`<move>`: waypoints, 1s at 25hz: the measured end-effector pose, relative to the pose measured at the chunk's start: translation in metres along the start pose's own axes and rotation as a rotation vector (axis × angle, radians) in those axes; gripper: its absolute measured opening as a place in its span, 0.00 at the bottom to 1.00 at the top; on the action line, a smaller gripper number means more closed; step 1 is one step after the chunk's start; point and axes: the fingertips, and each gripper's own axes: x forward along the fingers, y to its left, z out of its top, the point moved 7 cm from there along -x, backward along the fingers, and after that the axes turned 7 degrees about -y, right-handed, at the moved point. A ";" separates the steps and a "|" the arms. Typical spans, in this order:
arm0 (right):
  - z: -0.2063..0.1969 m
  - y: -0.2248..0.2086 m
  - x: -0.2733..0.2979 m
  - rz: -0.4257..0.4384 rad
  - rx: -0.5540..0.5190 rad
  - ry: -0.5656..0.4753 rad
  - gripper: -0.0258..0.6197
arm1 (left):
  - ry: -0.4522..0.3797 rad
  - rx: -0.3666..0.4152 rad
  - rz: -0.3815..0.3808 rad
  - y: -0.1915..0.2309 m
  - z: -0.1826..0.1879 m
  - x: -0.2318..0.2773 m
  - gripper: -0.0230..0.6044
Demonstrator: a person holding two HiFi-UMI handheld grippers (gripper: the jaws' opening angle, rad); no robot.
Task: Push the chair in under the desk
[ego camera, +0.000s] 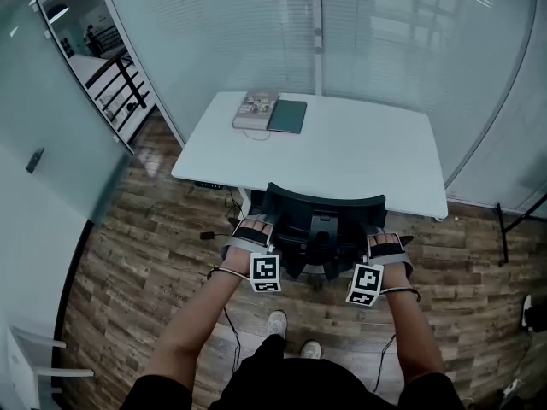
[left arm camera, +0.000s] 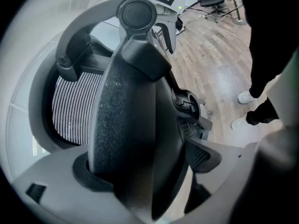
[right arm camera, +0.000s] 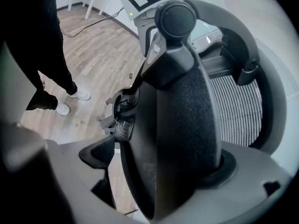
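Note:
A black office chair (ego camera: 323, 203) stands at the front edge of the white desk (ego camera: 367, 156), its seat partly beneath the top. My left gripper (ego camera: 253, 232) grips the chair's left armrest (left arm camera: 135, 120), whose dark pad fills the space between the jaws of the left gripper (left arm camera: 133, 169). On the other side my right gripper (ego camera: 385, 246) holds the right armrest (right arm camera: 182, 115) the same way, the pad filling the right gripper (right arm camera: 170, 169). The mesh backrest (left arm camera: 74, 106) (right arm camera: 238, 106) shows behind each armrest.
A book (ego camera: 255, 109) and a green notebook (ego camera: 288, 116) lie at the desk's far left. Glass walls (ego camera: 385, 32) stand behind the desk. Cables (ego camera: 212, 236) trail over the wood floor. The person's white shoes (ego camera: 277, 323) are behind the chair. Another chair base (left arm camera: 212, 1) stands farther off.

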 end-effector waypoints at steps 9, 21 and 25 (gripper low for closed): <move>0.000 -0.024 0.025 -0.015 0.021 0.025 0.83 | -0.029 0.011 0.006 0.026 -0.019 0.029 0.80; -0.019 -0.051 0.054 0.005 0.060 0.050 0.83 | -0.042 0.031 -0.014 0.055 -0.022 0.064 0.79; -0.025 -0.060 0.062 -0.005 0.070 0.054 0.83 | -0.041 0.029 -0.012 0.064 -0.023 0.076 0.79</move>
